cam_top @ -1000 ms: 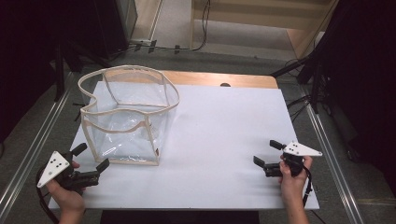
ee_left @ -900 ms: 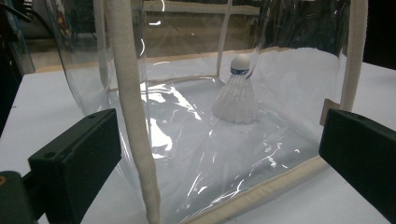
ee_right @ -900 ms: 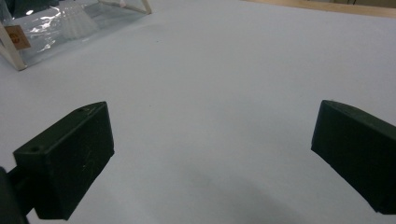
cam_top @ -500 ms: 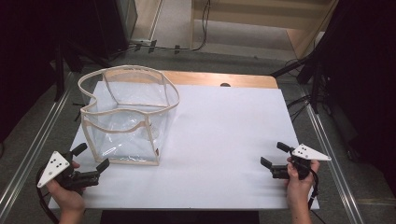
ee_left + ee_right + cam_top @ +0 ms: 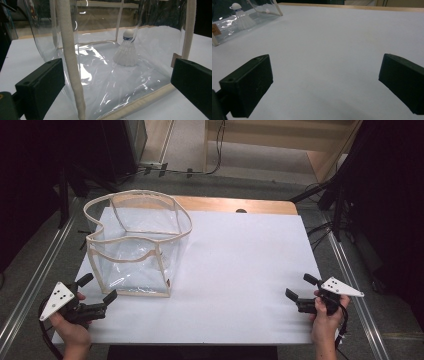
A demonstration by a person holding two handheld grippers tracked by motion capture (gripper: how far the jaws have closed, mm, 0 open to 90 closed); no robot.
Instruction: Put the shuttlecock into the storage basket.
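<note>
The clear bag (image 5: 137, 251) stood upright on the left part of the desk (image 5: 240, 270), its mouth open to the top and its edges bound in cream tape. A white sheet covered the desk, and a strip of bare wood showed along the far edge. Inside the bag, a white shuttlecock (image 5: 126, 48) sat on its skirt with the cork end up, resting on the bag's floor toward the far side as seen in the left gripper view. The right gripper view showed the same shuttlecock (image 5: 240, 16) through the clear wall, far off at the upper left.

The left gripper (image 5: 95, 290) lay low at the near left corner of the desk, held in the person's left hand (image 5: 70, 327). Its fingers (image 5: 41, 86) were spread wide and held nothing — they pointed at the near corner of the bag, close to it but not in contact. A taped vertical seam of the bag stood just ahead of the gap between them.

The right gripper (image 5: 298, 288) rested at the near right edge of the desk in the person's right hand (image 5: 325, 320), well apart from the bag. Its fingers (image 5: 249, 85) were also wide open and empty — bare white desk lay between them.
</note>
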